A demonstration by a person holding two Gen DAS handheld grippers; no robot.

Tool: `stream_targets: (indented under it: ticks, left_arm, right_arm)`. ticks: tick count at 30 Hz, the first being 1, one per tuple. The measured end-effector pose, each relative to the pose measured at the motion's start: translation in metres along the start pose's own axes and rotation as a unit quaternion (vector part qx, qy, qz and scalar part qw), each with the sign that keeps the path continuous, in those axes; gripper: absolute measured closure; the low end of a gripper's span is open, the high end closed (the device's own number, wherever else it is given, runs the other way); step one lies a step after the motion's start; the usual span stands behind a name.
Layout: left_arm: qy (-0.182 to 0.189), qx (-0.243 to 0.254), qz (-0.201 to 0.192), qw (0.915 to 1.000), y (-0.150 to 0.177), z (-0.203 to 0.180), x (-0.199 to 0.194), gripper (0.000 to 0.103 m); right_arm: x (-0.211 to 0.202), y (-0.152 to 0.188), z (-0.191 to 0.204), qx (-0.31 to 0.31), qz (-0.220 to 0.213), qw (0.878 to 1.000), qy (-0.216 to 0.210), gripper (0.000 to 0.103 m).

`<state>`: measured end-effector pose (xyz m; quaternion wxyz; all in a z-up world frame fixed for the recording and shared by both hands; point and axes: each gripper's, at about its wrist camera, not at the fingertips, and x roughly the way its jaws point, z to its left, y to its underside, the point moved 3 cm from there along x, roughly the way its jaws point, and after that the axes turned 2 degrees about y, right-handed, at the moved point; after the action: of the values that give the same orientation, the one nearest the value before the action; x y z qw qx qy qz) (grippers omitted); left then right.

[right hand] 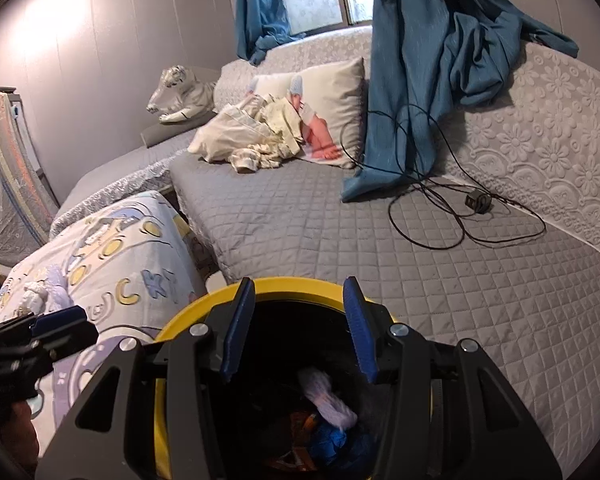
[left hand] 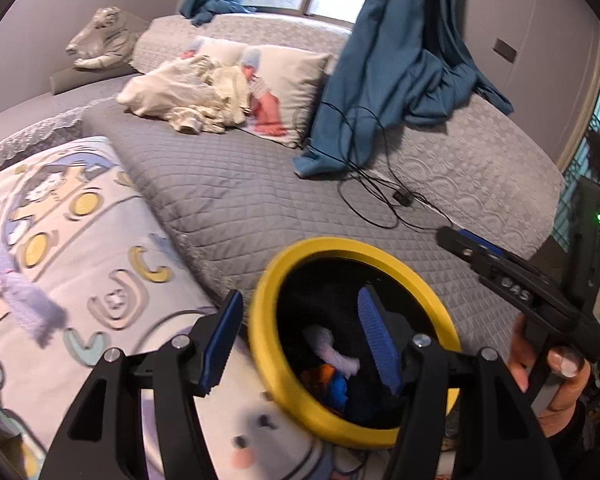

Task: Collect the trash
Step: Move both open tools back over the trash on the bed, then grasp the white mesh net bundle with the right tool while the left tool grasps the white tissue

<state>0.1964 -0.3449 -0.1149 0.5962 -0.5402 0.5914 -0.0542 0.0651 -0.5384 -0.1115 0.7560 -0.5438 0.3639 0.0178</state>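
Both claws (left hand: 300,340) (right hand: 300,328) open and empty above yellow-rimmed bin (right hand: 292,285), trash (right hand: 332,404) below.

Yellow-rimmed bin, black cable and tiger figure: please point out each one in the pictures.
Yellow-rimmed bin (left hand: 268,292): left wrist view, on its yellow rim.
Black cable (right hand: 480,203): right wrist view, on its small black box.
Tiger figure (right hand: 180,94): right wrist view, on its body.

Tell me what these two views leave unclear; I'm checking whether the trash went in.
- Bin floor: dark in both views, partly behind the open right gripper.
- White wad and blue item in the bin: blurred, cannot be identified.
- Left gripper: open, straddling the yellow rim; motion blur softens the rim.
- Bin base: cut off by the lower edge.
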Motion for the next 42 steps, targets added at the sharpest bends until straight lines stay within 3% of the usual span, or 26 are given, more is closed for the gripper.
stream_targets:
  ticks: [4, 11, 17, 25, 31, 42]
  left_arm:
    - [-0.031, -0.004, -0.015, 0.9994, 0.0, 0.025, -0.026, 0.046]
    - [-0.081, -0.025, -0.054, 0.9949, 0.0, 0.076, -0.085, 0.034]
    - [-0.134, -0.041, -0.088, 0.9862, 0.006, 0.122, -0.142, 0.028]
    - [-0.196, -0.093, -0.106, 0.9704, 0.036, 0.186, -0.202, 0.028]
    - [-0.213, -0.124, -0.109, 0.963, 0.069, 0.209, -0.227, 0.028]
    - [-0.223, -0.158, -0.095, 0.9573, 0.128, 0.206, -0.229, 0.028]
  right_arm:
    - [-0.012, -0.004, 0.022, -0.018, -0.015, 1.0, -0.02, 0.057]
    - [-0.022, -0.007, 0.08, -0.061, -0.026, 0.995, -0.071, 0.049]
    - [-0.023, -0.005, 0.134, -0.099, -0.024, 0.988, -0.114, 0.042]
    - [-0.012, 0.007, 0.197, -0.138, -0.006, 0.979, -0.15, 0.039]
    - [0.004, 0.02, 0.24, -0.167, 0.008, 0.971, -0.174, 0.039]
    - [0.044, 0.043, 0.305, -0.227, 0.026, 0.952, -0.205, 0.039]
